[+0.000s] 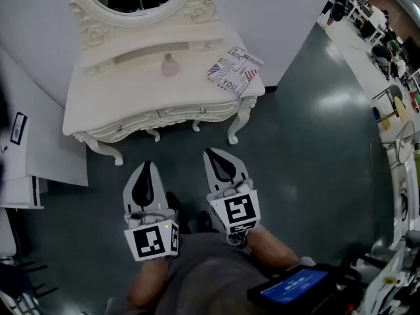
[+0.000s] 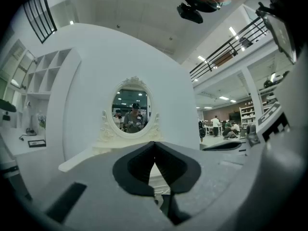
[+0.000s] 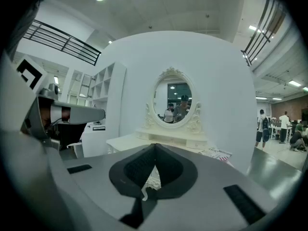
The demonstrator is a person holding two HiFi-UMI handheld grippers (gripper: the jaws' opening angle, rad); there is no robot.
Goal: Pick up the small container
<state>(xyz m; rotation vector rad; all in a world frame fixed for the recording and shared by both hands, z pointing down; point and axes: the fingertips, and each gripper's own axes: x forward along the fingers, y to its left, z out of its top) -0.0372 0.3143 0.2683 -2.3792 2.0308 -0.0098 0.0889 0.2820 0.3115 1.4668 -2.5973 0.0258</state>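
We are only approaching, holding the left gripper (image 1: 148, 165) and right gripper (image 1: 209, 151) pressed together and empty. The small pale-pink round container (image 1: 170, 64) is sitting well ahead of them on the ornate white table (image 1: 111, 107). Next, we judge, is reaching forward and spreading one gripper's jaws.

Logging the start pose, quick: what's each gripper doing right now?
Left white-and-black gripper: jaws closed, holding nothing.
Right white-and-black gripper: jaws closed, holding nothing.

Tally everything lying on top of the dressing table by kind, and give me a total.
small pink container: 1
magazine: 1
Total: 2
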